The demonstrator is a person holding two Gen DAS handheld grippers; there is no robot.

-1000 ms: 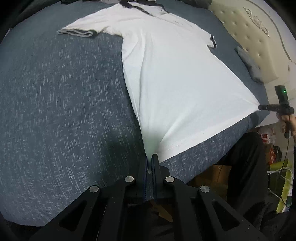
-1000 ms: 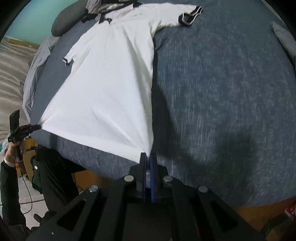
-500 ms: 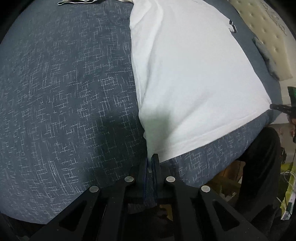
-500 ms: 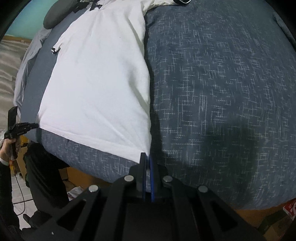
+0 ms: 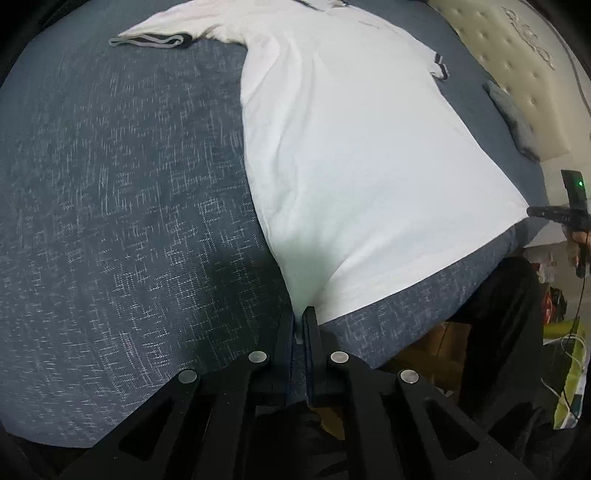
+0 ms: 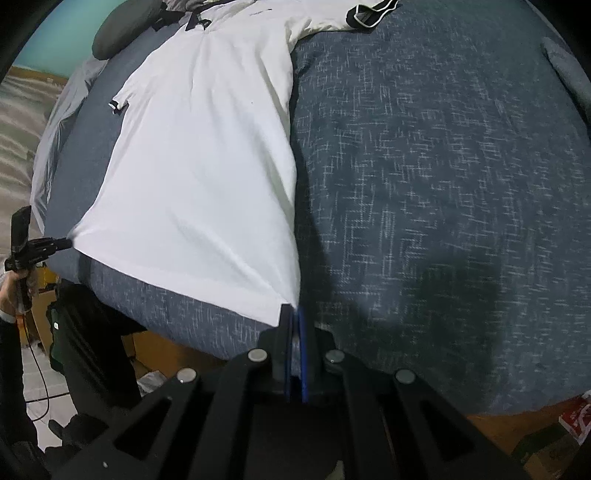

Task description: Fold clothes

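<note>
While both hem corners are pinched, the entries run from near to far.

Left tongs [image 5: 299, 314]: clenched on the shirt's near hem corner, cloth visible between the two black fingers; they point steeply down at the bed edge, which suits holding the hem low against the cover.

Right tongs [image 6: 293, 310]: clenched on the opposite hem corner, a sliver of white between the blue pads; seen small in the left wrist view at the far right, where the hem tapers to a point under their pull.

Hem [image 5: 406, 288]: drawn fairly straight between the two grips, near the bed's near edge; a judgement: the outward pull on both corners keeps the cloth flat and unwrinkled ahead of a fold.

Shirt [image 5: 351, 147]: white, short-sleeved, lying flat along the bed, hem nearest, collar farthest; faint creases fan out from each pinched corner.

Bed [image 5: 129, 221]: dark blue flecked cover, bearing the whole shirt; bare cover lies to either side.

Sleeves [image 6: 369, 14]: dark-banded cuffs, both spread outward and resting on the cover.

Collar [image 6: 197, 24]: dark, at the far end, beside a grey pillow [image 6: 118, 37].

Headboard [image 5: 517, 55]: cream, tufted, at the far right of the left wrist view.

Task stage: a judgement: shirt spread and squared, no fold yet made.
</note>
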